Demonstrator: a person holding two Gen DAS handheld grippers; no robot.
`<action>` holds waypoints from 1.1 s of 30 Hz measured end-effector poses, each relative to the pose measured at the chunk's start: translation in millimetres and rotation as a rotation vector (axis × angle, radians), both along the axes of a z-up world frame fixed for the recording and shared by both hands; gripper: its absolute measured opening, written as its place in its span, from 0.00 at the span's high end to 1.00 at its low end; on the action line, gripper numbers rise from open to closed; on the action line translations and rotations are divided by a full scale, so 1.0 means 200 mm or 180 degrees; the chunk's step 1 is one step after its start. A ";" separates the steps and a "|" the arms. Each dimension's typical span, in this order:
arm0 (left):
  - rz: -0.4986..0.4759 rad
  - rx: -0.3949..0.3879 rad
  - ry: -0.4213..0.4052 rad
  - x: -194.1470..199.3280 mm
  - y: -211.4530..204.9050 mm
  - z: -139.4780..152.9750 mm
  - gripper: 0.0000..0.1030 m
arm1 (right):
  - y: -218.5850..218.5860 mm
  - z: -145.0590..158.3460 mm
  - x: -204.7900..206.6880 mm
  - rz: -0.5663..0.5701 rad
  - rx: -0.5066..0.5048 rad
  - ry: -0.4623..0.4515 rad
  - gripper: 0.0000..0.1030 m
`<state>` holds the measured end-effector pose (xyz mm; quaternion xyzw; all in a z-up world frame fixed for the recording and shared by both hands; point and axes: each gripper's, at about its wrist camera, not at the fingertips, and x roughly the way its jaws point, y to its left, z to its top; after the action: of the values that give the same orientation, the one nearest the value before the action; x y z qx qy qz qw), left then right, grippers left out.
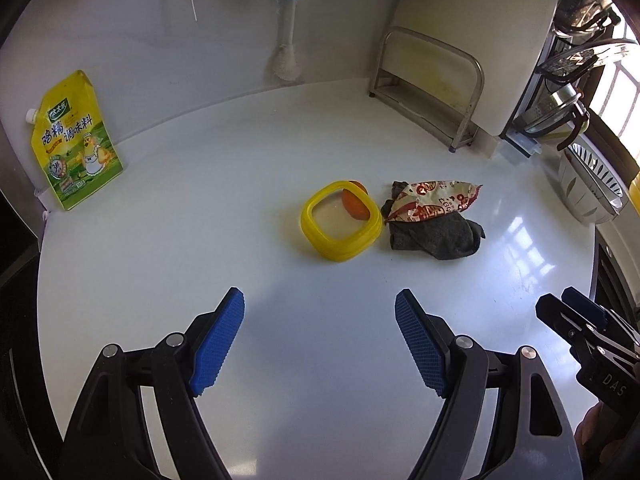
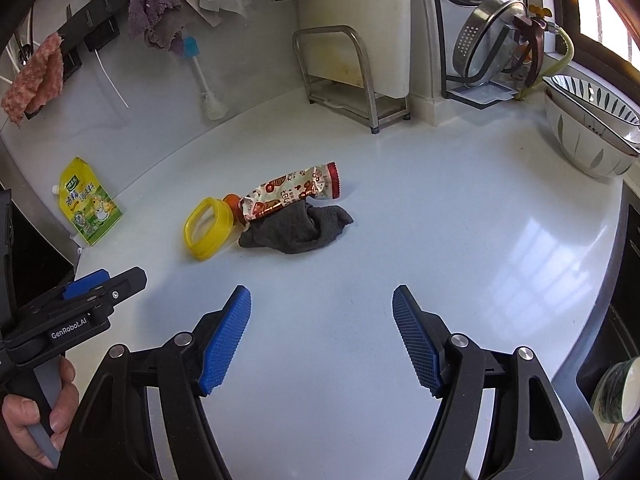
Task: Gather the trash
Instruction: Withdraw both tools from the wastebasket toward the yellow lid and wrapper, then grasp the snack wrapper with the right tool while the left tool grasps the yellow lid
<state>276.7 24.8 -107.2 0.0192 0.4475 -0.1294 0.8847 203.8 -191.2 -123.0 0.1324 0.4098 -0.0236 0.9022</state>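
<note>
On the white counter [image 1: 240,240] lie a yellow square lid [image 1: 340,220], an orange piece [image 1: 354,202] partly behind it, a crumpled red-and-white snack wrapper [image 1: 432,200] and a grey cloth [image 1: 436,236] under the wrapper. The right wrist view has the same group: lid [image 2: 208,228], orange piece [image 2: 231,200], wrapper [image 2: 292,192], cloth [image 2: 298,228]. My left gripper [image 1: 320,320] is open and empty, short of the lid. My right gripper [image 2: 322,316] is open and empty, short of the cloth. Each gripper shows at the edge of the other's view: the right one [image 1: 576,312], the left one [image 2: 104,280].
A yellow seasoning pouch [image 1: 76,144] leans on the back wall at the left. A steel rack [image 1: 432,88] and a white brush [image 1: 286,56] stand at the back. Patterned bowls [image 2: 592,128] and a dish rack with a strainer [image 2: 492,44] are at the right. A hand [image 2: 36,420] holds the left gripper.
</note>
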 end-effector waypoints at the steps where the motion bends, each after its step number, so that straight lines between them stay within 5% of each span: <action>1: 0.0006 -0.0001 0.0005 0.02 0.00 -0.01 0.26 | 0.00 -0.01 0.03 0.0000 0.0007 -0.0006 0.32; 33: 0.0072 -0.0074 -0.0006 0.36 -0.07 -0.16 0.26 | -0.05 -0.20 0.71 0.0143 -0.0048 -0.0044 0.32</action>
<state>348.0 10.0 -138.8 0.0040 0.4454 -0.1245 0.8866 345.9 -201.2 -162.4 0.1165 0.4062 -0.0055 0.9063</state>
